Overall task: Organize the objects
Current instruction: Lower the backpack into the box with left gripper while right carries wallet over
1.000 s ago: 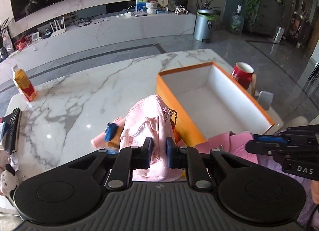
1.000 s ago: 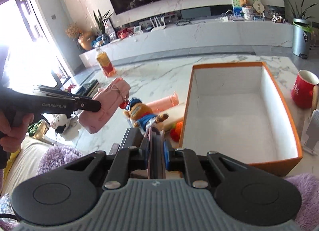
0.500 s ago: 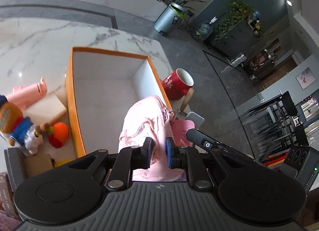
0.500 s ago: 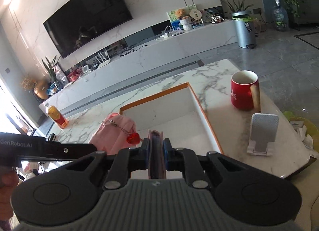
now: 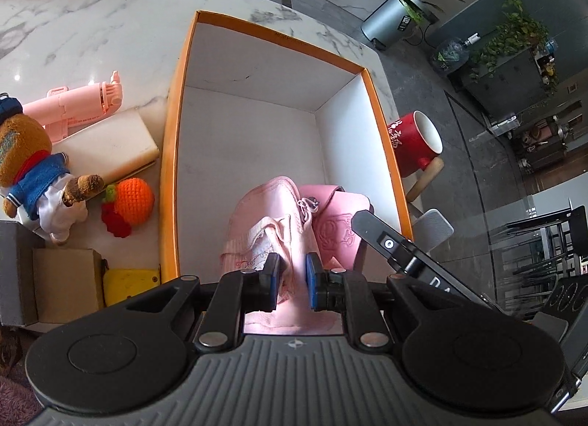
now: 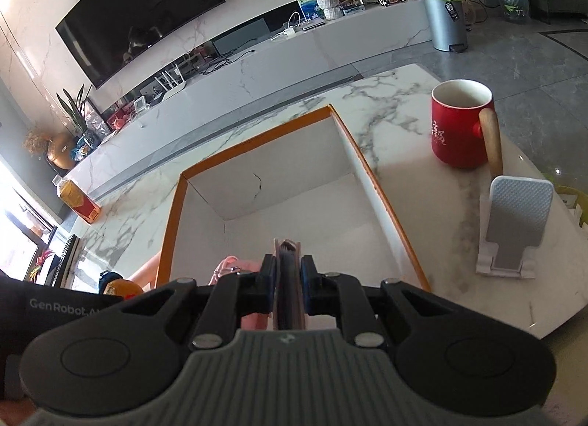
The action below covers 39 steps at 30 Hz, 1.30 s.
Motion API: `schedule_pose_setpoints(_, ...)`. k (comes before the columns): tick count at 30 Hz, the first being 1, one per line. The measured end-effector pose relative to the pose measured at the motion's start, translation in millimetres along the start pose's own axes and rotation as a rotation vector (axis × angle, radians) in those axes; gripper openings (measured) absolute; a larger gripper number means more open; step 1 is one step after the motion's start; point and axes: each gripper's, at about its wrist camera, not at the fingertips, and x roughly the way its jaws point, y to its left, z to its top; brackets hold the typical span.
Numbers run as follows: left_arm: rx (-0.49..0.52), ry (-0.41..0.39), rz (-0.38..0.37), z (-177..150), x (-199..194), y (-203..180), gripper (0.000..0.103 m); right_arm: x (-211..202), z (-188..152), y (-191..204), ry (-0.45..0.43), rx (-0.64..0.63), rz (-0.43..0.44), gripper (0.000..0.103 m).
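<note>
Orange box: the largest task item, filling the centre of the left wrist view. Stiff card walls with a white inside, and its floor is bare apart from the two pink things at the near end. It looks rigid enough to stay put while things are lowered in.

Pink fabric bag: low centre of the left wrist view, hanging inside the box's near end. Soft and floppy, probably light, so it should slump when let go. A small chain dangles from its top and may snag on the neighbour.

Left gripper: jaws closed on a fold of the bag's cloth near its top edge. That pinch suits soft cloth.

Pink wallet: just right of the bag and touching it, embossed and flat. In the right wrist view it shows edge-on at lower centre. It looks stiff, smooth and thin, best held across its flat faces.

Right gripper: jaws clamped on the wallet's two faces, over the box's near end.

Still outside: teddy bear and knitted orange, both soft, at the left edge.
</note>
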Motion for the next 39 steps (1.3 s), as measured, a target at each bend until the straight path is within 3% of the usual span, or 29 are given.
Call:
schedule_pose_setpoints(7, 0.013, 0.043, 0.011, -7.1, 19.0, 5.0, 0.017, 7.7, -8.2, -4.1, 0.058, -0.034, -0.001, 0.015)
schedule_pose_setpoints(11, 0.044, 0.048, 0.009, -9.1, 17.8, 3.6, 0.017, 2.1, -7.0, -0.8, 0.142, -0.083, -0.021, 0.016)
schedule_pose_setpoints(15, 0.062, 0.05, 0.012, -10.3, 13.4, 4.7, 0.018, 0.0, -7.3, 0.6, 0.24, -0.1, 0.04, 0.016)
schedule_pose_setpoints(20, 0.116, 0.051, 0.079, -13.7, 5.4, 4.1, 0.025, 1.2, -13.1, 17.1, 0.288, -0.212, 0.07, 0.015)
schedule_pose_setpoints(30, 0.14, 0.009, 0.061, -20.0, -23.3, 22.0, 0.025, 10.5, -34.7, 40.4, 0.389, -0.385, 0.088, 0.015)
schedule_pose_setpoints(34, 0.184, -0.033, 0.093, -21.7, -32.4, 16.7, 0.026, 10.7, -36.7, 46.0, 0.396, -0.434, 0.117, 0.007)
schedule_pose_setpoints(39, 0.171, -0.092, 0.073, -20.7, -44.1, 16.2, 0.031, 16.7, -38.4, 51.8, 0.419, -0.471, 0.133, 0.008)
